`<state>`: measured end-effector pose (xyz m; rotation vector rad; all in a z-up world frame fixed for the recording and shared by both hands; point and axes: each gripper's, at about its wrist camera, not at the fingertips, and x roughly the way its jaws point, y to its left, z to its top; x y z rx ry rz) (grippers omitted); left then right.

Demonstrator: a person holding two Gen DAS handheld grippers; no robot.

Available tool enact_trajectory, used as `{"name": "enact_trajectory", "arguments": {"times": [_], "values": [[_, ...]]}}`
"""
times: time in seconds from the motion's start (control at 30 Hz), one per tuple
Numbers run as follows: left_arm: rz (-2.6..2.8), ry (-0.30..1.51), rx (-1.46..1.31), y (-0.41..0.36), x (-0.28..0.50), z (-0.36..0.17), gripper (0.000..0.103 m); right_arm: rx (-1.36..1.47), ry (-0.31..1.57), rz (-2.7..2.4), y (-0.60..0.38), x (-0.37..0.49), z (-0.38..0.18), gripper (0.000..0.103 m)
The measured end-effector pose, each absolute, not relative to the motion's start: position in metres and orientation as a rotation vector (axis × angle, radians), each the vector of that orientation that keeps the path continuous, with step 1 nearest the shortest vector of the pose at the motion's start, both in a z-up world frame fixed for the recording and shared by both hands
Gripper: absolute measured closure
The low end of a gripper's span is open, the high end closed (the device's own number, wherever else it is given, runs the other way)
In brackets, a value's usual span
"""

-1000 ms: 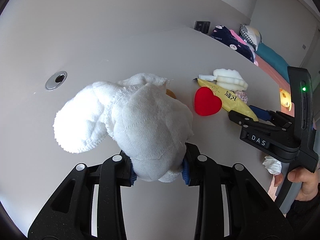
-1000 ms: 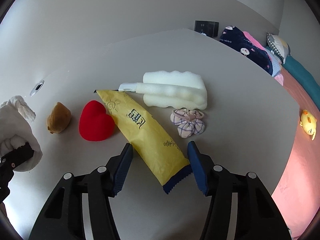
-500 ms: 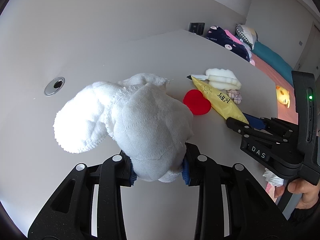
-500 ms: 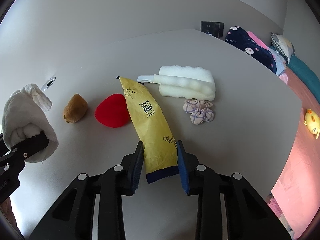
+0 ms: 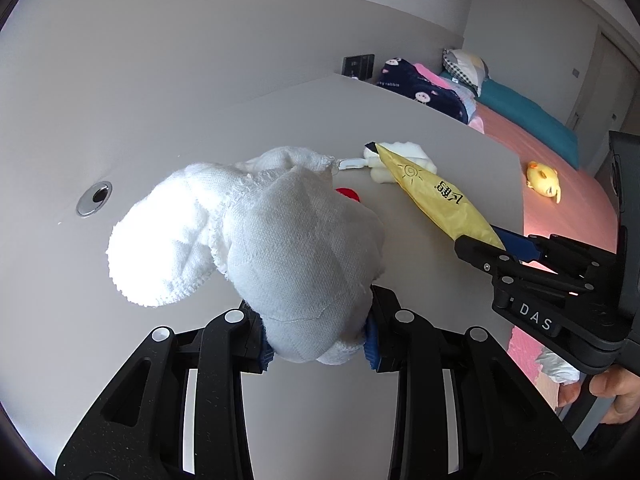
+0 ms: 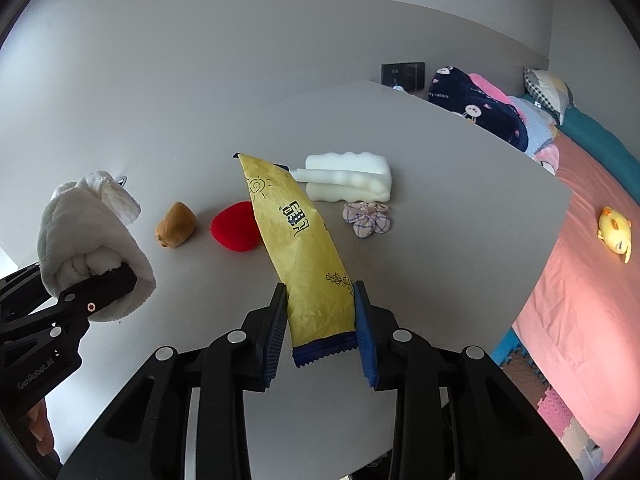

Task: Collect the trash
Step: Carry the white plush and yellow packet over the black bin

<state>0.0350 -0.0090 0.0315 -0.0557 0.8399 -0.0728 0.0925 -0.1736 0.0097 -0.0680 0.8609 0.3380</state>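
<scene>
My left gripper (image 5: 316, 332) is shut on a crumpled white cloth (image 5: 276, 236) and holds it above the white table (image 5: 200, 136); the cloth also shows in the right wrist view (image 6: 92, 236). My right gripper (image 6: 322, 320) is shut on the blue-edged end of a long yellow snack wrapper (image 6: 304, 248), lifted off the table and slanting up. The wrapper also shows in the left wrist view (image 5: 436, 196), with the right gripper (image 5: 504, 244) at its lower end.
On the table lie a red heart (image 6: 236, 228), a brown plush lump (image 6: 176, 224), a white foam piece (image 6: 348, 180) and a checked fabric flower (image 6: 368, 220). A cable grommet (image 5: 94, 198) sits at the left. A pink bed with a yellow duck (image 6: 616, 228) lies beyond the table's right edge.
My right gripper closed on the yellow wrapper's end and lifted it off the table. The left gripper kept holding the cloth and shifted slightly.
</scene>
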Motion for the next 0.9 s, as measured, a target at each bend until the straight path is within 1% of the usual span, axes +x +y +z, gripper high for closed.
{"name": "enact_trajectory", "arguments": {"times": [0.4, 0.9], "values": [[-0.143, 0.85, -0.017, -0.046, 0.016, 0.031, 0.07, -0.004, 0.824, 0.283, -0.216, 0.057, 0.021, 0.069], [-0.247, 0.846, 0.058, -0.115, 0.003, 0.037, 0.07, 0.06, 0.78, 0.194, -0.281, 0.018, 0.034, 0.069]]}}
